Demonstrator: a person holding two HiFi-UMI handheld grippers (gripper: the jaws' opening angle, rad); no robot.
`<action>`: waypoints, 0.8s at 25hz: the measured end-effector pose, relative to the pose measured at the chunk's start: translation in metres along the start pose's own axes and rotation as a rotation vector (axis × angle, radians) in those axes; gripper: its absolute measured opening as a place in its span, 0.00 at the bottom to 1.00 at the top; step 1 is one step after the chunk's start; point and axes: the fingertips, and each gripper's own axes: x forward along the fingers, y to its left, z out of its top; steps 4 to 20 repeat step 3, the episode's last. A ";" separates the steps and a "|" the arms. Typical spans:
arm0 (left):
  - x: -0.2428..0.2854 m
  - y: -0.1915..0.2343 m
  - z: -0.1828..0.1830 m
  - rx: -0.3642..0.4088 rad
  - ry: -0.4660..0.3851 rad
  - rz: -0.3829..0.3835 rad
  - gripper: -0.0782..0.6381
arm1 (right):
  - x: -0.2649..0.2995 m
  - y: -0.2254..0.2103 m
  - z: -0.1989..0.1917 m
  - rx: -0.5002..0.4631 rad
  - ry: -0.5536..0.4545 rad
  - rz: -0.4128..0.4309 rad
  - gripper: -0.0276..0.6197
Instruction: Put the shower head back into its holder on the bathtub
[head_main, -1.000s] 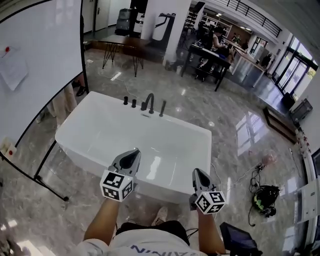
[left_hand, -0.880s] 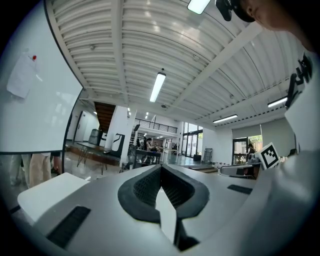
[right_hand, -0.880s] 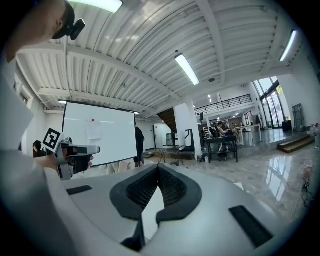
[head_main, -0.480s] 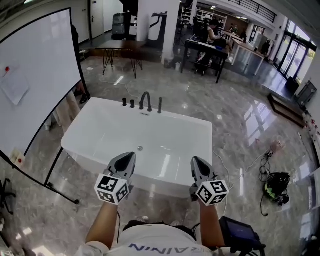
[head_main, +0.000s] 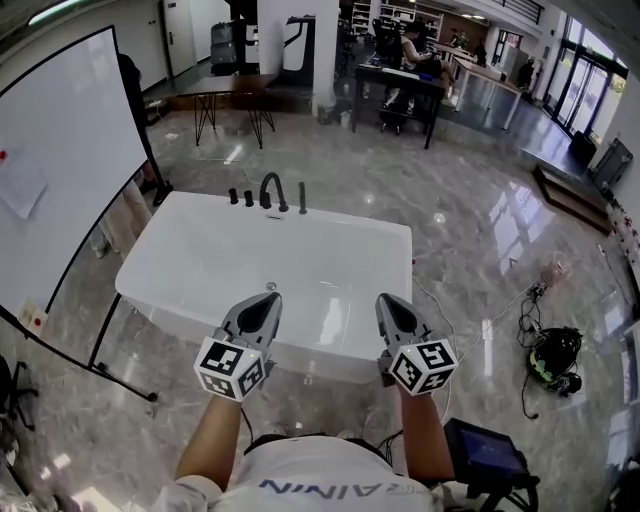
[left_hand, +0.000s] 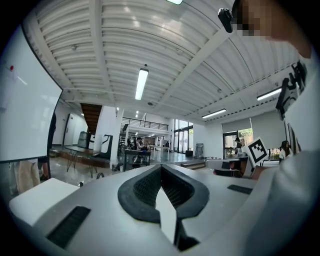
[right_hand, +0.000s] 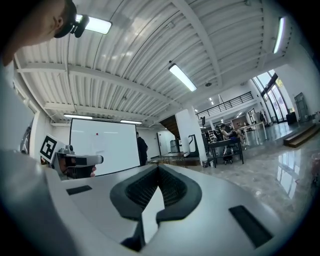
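Head view: shower head, seemingly the slim black rod, stands upright at the bathtub far rim, right of the faucet. It has not moved since a second ago, though the view has swung. Left tongs and right tongs are over the near rim.
Left gripper view: shut, empty.
Right gripper view: likewise, so nothing is in transit.

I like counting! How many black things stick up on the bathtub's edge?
4, along the bathtub's far rim: two short knobs at left, a curved spout, then a thin upright rod.

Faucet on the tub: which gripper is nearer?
Left. The left gripper is over the tub's near rim, straight across from the faucet; the right gripper sits beside it, farther right.
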 end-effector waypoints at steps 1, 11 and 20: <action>0.001 0.002 0.001 0.001 -0.003 0.001 0.13 | 0.002 0.000 0.000 -0.002 0.002 0.004 0.06; 0.001 0.006 0.004 0.003 -0.009 0.007 0.13 | 0.008 0.003 0.000 -0.008 0.006 0.014 0.06; 0.001 0.006 0.004 0.003 -0.009 0.007 0.13 | 0.008 0.003 0.000 -0.008 0.006 0.014 0.06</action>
